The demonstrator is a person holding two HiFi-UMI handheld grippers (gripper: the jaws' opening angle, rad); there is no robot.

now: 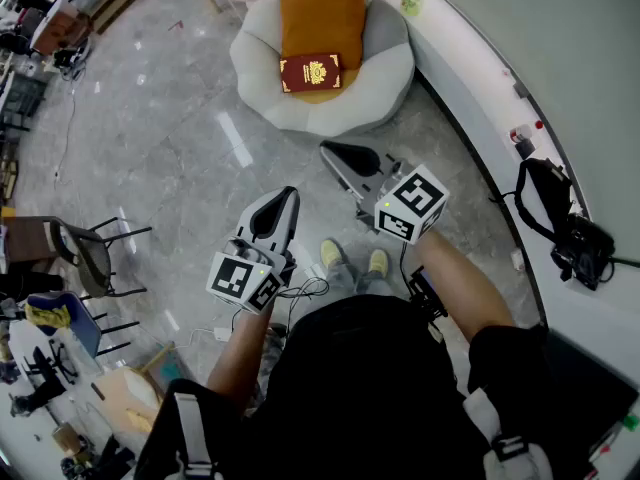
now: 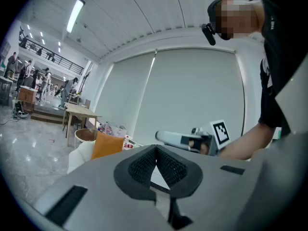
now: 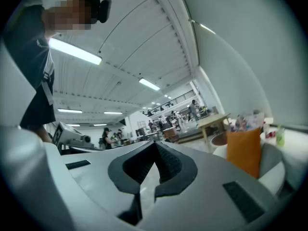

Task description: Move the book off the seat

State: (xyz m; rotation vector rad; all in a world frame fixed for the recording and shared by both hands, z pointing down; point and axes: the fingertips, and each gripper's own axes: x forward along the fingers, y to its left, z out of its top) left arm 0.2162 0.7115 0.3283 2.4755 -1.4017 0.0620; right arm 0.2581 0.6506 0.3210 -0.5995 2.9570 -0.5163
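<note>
The book (image 1: 311, 72), dark red with a gold emblem, is sitting on the seat (image 1: 385, 78), that round pale puffy chair. It lies flat on the lower end of the orange cushion (image 1: 322, 8), which is propped up against the back. The book's near edge stops short of the seat's front rim, so there's a band of pale padding showing in front of it.

Both tools are well back from it. The left tool (image 1: 285, 196) has its jaws pressed together with nothing between them, and it's held out over the grey floor (image 1: 190, 158), tipped down a little. The right tool (image 1: 335, 150) is also closed up tight and empty. It sits about level and is the nearer of the two to the seat.

Room-wise, there's a bare stretch of floor between the tool tips and the seat's front edge. The right side is tighter, since the curved white table (image 1: 480, 88) runs along the wall and its edge passes just beside the seat's right rim. A black bag (image 1: 560, 228) sits further along it. The left side is wide open until you reach the chairs (image 1: 85, 253) way off by the clutter.
</note>
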